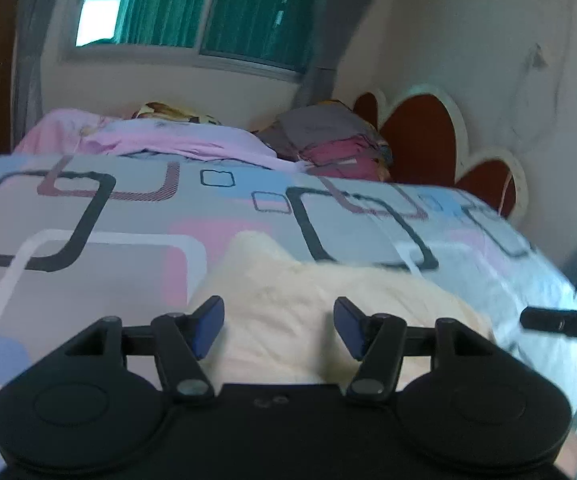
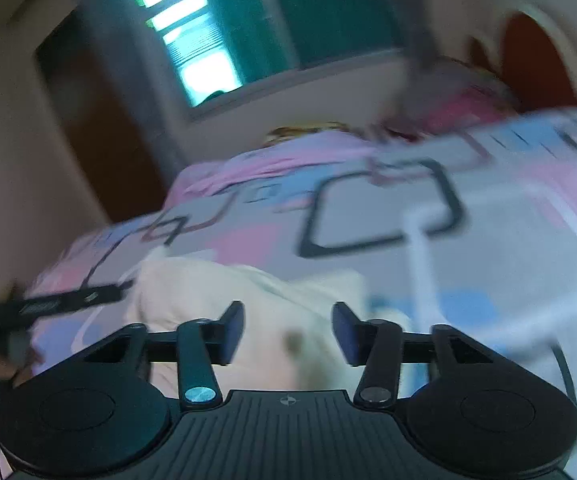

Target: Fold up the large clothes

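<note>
1. The room: cream walls, and a window with a green curtain drawn across most of it and bright daylight at its left edge. Dark wooden panelling fills the left side in both views.
2. The bed takes up most of both pictures. Its cover is pale grey-blue, printed with rounded squares outlined in black, white and dull red, plus pink and blue patches.
3. A headboard of red, cream-edged lobes stands against the wall at the far right end of the bed.
4. A pink sheet lies bunched along the far edge of the bed, with a heap of grey and magenta bedding beside it, next to the headboard.
5. The cream garment, soft and fuzzy-looking, lies rumpled on the near part of the bed, directly ahead of both grippers. The right wrist view is blurred, so its folds are hard to read there.
6. The left gripper has its blue-padded jaws spread apart above the garment, pinching nothing.
7. The right gripper likewise stands with jaws apart over the cream cloth, nothing caught between the pads.
</note>
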Demonstrator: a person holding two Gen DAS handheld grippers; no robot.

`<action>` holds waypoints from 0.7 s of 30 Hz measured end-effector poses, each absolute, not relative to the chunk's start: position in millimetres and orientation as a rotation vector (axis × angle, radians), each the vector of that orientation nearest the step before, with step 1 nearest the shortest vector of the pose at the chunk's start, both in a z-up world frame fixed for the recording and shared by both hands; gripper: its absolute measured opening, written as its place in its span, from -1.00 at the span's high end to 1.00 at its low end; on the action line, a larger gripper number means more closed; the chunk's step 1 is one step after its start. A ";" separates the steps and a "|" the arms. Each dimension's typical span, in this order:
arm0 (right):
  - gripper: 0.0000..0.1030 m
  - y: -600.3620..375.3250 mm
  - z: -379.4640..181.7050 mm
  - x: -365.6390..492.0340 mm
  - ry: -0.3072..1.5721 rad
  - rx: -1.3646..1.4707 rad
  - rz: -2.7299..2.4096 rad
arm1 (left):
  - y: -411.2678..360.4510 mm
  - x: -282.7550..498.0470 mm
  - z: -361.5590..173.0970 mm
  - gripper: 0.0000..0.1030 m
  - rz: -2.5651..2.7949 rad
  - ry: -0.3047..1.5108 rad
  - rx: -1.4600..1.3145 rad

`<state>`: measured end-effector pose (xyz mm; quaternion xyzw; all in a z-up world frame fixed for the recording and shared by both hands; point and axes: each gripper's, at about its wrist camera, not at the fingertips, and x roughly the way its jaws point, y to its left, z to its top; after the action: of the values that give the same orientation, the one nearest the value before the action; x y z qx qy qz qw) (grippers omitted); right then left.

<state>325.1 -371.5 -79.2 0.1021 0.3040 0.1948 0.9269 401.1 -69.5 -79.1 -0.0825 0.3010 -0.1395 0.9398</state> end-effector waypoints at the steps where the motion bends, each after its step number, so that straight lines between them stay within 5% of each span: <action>1: 0.20 -354.8 -76.5 333.3 0.637 0.157 0.414 | -72.3 407.6 -77.8 -0.12 -0.300 0.617 -0.170; 6: 0.45 -317.5 -113.8 373.5 0.863 0.020 0.278 | -121.9 441.8 -86.5 -0.10 -0.383 0.722 -0.079; 13: 0.47 -340.1 -157.7 371.7 0.937 0.137 0.241 | -150.3 457.7 -118.8 -0.11 -0.425 0.845 0.042; 21: 0.46 -370.1 -85.3 307.7 0.816 0.197 0.326 | -121.1 382.7 -69.1 -0.11 -0.507 0.719 0.000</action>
<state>307.7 -370.1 -85.3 0.0950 0.3944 0.1575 0.9003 382.7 -121.1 -69.1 0.0000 0.3480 -0.2454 0.9048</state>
